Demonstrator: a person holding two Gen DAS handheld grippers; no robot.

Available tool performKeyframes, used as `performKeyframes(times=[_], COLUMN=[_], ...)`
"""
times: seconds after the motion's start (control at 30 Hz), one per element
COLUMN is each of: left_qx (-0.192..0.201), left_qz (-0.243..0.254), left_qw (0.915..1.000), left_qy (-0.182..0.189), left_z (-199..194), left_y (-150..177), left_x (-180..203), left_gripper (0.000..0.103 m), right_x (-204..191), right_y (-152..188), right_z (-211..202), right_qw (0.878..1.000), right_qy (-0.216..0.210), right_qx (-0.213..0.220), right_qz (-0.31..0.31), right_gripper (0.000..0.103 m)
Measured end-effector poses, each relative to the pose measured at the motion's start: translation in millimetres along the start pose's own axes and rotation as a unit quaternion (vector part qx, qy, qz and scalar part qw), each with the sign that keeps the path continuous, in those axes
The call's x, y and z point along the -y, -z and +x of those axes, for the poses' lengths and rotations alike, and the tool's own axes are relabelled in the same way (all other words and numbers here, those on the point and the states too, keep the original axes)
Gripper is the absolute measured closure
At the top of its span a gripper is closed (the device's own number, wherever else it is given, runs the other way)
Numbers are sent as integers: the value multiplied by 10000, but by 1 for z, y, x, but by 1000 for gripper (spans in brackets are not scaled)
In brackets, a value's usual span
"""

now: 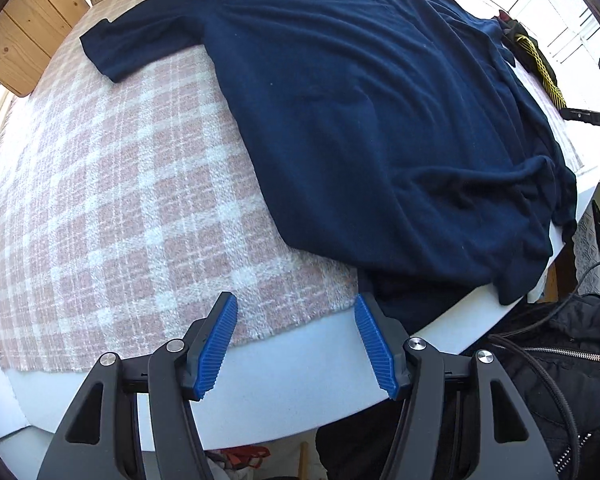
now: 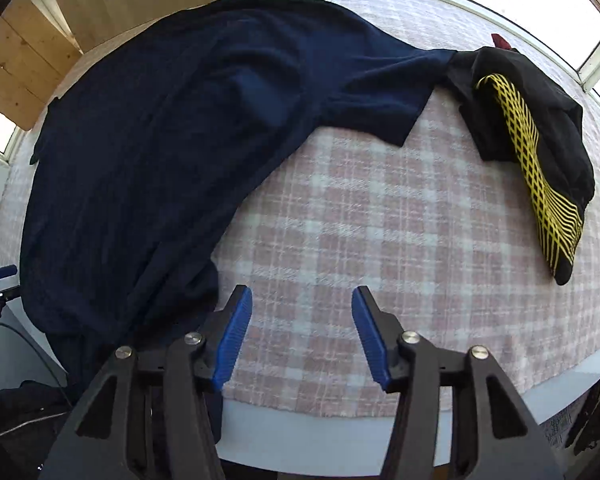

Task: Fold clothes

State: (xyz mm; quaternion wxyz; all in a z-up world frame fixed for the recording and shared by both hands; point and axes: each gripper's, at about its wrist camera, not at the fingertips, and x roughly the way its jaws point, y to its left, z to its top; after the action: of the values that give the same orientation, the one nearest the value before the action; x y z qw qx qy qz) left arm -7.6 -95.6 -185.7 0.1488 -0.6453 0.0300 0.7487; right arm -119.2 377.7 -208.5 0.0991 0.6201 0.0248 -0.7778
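Your white table carries a pink-and-white checked blanket; on the blanket lie a navy shirt, hem over the near edge, and a black-and-yellow garment.

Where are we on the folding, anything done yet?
Nothing looks folded. The navy shirt lies spread on the plaid blanket, hem bunched at the table edge; the black-and-yellow garment sits crumpled. Left gripper and right gripper are open, holding nothing. All folds remain.
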Motion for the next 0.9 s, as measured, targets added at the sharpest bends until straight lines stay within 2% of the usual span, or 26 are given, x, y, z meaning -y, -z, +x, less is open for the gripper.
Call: performKeyframes(times=[0.03,0.13,0.27,0.33,0.4,0.47,0.57,0.6,0.67,0.7,0.77,0.8,0.83,0.9], left_qx=[13,-1,23,71,99,189,263,278,304,325,421,441,473,549], left_qz=[70,294,451,443,480,458,245,224,266,293,214,129,25,-188], left_qw=[9999,9990,9968,9961,9963,9967,9960,9958,9956,9954,9956,9952,9945,9926], left_qy=[76,338,654,762,701,638,823,847,841,856,815,869,937,1064], left_z=[-1,-4,-12,-15,-13,-4,12,14,14,14,17,15,13,16], left_y=[4,12,21,28,32,31,11,8,6,5,6,0,-2,1], left_x=[3,14,25,30,34,3,23,19,24,27,35,30,25,26], left_gripper=[38,38,38,38,38,38,38,41,54,68,81,93,96,96], right_x=[-10,-36,-49,-50,-53,-56,-61,-63,-67,-68,-72,-73,-76,-85], right_y=[16,62,96,107,110,113,118,119,122,124,127,128,129,131], right_z=[0,1,-4,-5,-5,-6,-6,-6,-7,-7,-7,-7,-6,-7], right_qw=[10000,9998,9998,9998,9999,9999,9995,9993,9988,9985,9978,9973,9969,9962], right_qy=[6,57,144,101,65,30,-22,-39,-74,-91,-126,-143,-127,-171], right_qx=[-40,-157,-161,-161,-130,-97,-48,-31,2,18,52,68,74,86], right_qz=[-18,-68,25,102,-7,-125,-302,-361,-479,-538,-655,-714,-767,-847], right_gripper=[51,51,51,51,51,51,51,51,51,51,51,51,51,51])
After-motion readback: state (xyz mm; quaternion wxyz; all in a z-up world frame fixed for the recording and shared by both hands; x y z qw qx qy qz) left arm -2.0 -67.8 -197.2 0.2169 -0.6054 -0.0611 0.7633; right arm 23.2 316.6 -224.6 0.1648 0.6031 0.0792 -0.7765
